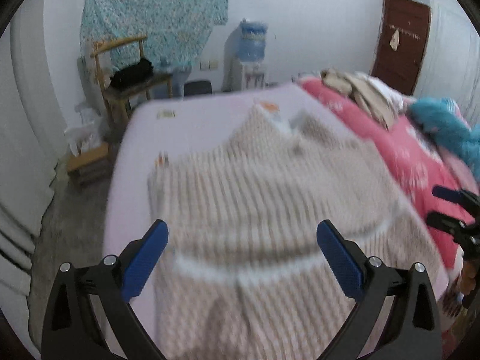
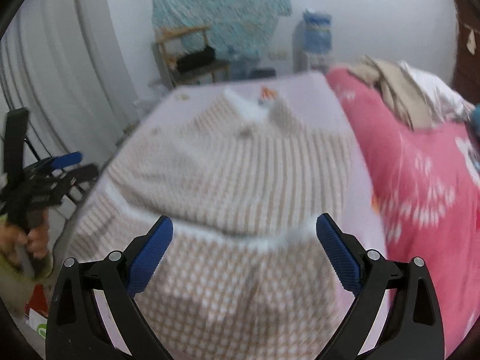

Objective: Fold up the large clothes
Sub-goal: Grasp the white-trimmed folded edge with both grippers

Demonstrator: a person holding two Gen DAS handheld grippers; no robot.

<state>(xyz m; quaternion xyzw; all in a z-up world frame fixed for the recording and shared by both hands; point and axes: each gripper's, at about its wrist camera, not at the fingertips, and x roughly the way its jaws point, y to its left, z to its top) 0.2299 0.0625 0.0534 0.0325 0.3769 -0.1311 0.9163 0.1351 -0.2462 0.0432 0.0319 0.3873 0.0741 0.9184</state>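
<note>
Both the left gripper [image 1: 241,241] and right gripper [image 2: 244,237] hang wide open and empty above the checked garment [image 1: 264,186] spread flat on the lilac bed [image 1: 192,120], collar at 12 o'clock; pinching sheet with cloth could drag everything askew.

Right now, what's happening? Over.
Left gripper open, right gripper open, both empty. Striped garment spread flat on the bed. Nothing lying on it.

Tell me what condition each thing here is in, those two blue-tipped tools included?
Left tool: open, holding nothing.
Right tool: open, holding nothing.
Checked garment: lying on the bed, lower part folded up.
Beige clothes: heaped, unfolded.
Brown door: shut.
</note>
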